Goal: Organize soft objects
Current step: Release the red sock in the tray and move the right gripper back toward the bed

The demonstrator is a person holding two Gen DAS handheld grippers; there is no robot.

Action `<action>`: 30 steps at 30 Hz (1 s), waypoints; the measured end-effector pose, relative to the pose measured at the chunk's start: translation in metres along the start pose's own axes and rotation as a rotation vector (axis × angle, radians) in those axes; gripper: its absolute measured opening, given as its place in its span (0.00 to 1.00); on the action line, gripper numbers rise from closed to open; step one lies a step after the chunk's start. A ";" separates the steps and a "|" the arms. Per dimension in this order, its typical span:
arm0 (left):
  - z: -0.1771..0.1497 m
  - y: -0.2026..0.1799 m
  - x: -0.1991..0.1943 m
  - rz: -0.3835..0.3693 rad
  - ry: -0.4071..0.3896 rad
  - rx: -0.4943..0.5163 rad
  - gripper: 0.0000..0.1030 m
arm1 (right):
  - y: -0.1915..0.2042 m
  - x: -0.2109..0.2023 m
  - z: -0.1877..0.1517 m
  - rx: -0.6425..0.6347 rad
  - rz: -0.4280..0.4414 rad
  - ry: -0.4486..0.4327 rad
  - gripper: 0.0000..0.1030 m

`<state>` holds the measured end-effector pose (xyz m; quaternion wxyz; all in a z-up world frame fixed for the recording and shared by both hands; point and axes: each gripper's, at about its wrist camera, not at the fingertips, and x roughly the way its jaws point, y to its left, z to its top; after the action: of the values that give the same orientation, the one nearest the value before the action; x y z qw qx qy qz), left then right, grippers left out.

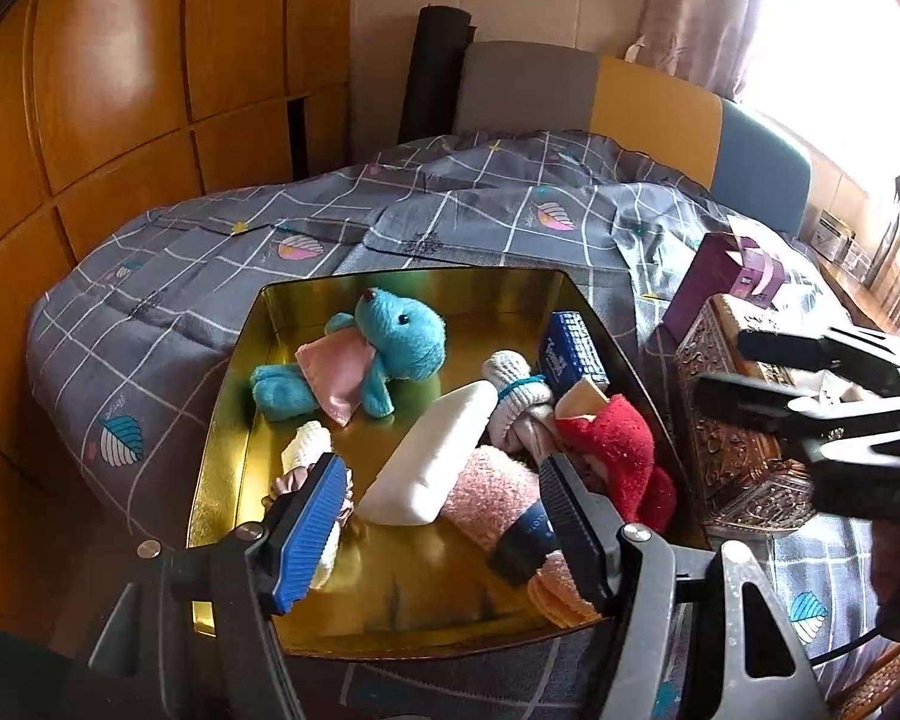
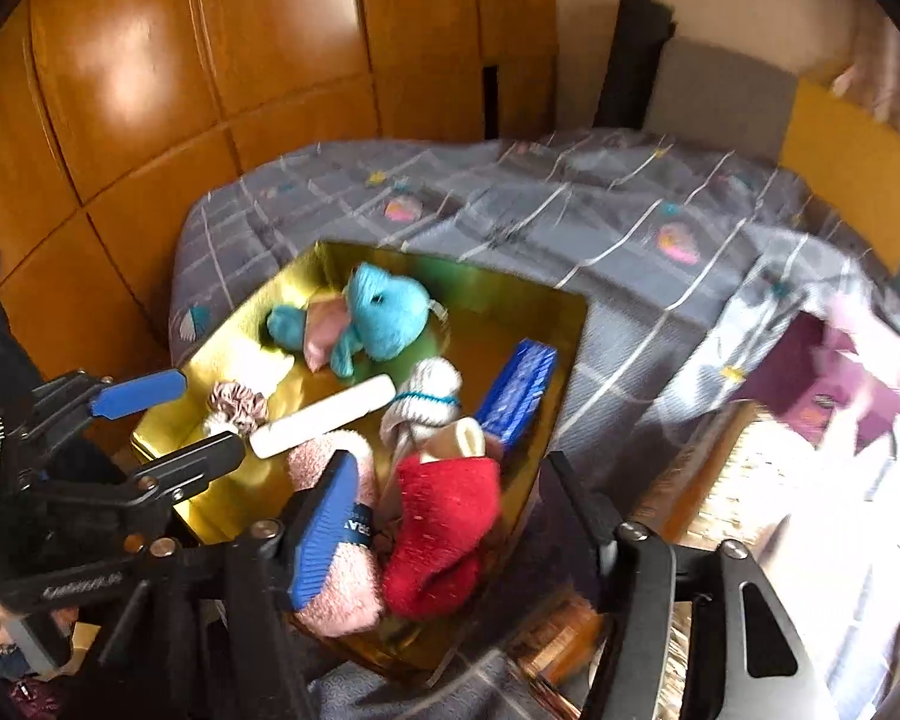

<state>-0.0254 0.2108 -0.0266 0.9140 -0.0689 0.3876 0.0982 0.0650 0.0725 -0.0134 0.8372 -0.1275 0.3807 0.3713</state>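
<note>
Left gripper (image 1: 444,507): jaws spread wide, nothing between them; it hangs over the near end of the gold tin, its blue pad (image 1: 309,534) above the scrunchie and cream cloth at 7 o'clock.
Right gripper (image 2: 444,516): also wide open and holding nothing; its blue pad (image 2: 324,531) lies over the pink sock, though contact cannot be told because this view is blurred. In the left wrist view it sits at 3 o'clock, above the carved box.
Gold tin (image 1: 228,420): open and shiny inside, resting on the bed; all the soft things lie in it.
Pink sock (image 1: 498,498): fuzzy, folded, with a dark band, at the near edge around 5 o'clock.
Red sock (image 1: 621,456): fluffy, crumpled against the right wall at 4 o'clock, touching the pink sock.
White block (image 1: 435,456): long and pale, lying slantwise in the middle.
Scrunchie (image 2: 237,402): pinkish and gathered, by the left wall.
Grey socks (image 1: 519,399): bundled, bound with a teal band, just beyond the white block.
Blue packet (image 1: 570,348): standing against the right wall at 2 o'clock.
Teal plush (image 1: 384,354): a soft toy lying on its side with a pink cloth, at the far end around 11 o'clock.
Carved box (image 1: 738,450): brown and ornate, just beside the tin on the right.
Bed (image 1: 210,252): grey checked quilt with leaf prints, stretching away toward 12 o'clock.
</note>
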 end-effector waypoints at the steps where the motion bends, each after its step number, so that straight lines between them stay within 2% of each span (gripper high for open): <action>1: 0.000 -0.002 0.000 0.000 -0.001 0.007 0.66 | -0.004 -0.008 -0.002 0.006 -0.008 -0.021 0.65; 7: 0.002 -0.015 -0.009 -0.007 -0.021 0.044 0.66 | -0.032 -0.057 -0.019 0.048 -0.092 -0.129 0.68; 12: 0.005 -0.027 -0.016 -0.022 -0.041 0.078 0.66 | -0.073 -0.092 -0.039 0.132 -0.193 -0.181 0.71; 22: 0.010 -0.053 -0.030 -0.041 -0.078 0.157 0.66 | -0.185 -0.145 -0.097 0.365 -0.476 -0.168 0.71; 30: 0.021 -0.080 -0.041 -0.071 -0.116 0.214 0.66 | -0.281 -0.184 -0.166 0.606 -0.727 -0.147 0.72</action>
<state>-0.0201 0.1325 0.0221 0.9399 0.0213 0.3398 0.0278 0.0969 -0.3008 -0.0101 0.9370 0.0243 0.3423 -0.0654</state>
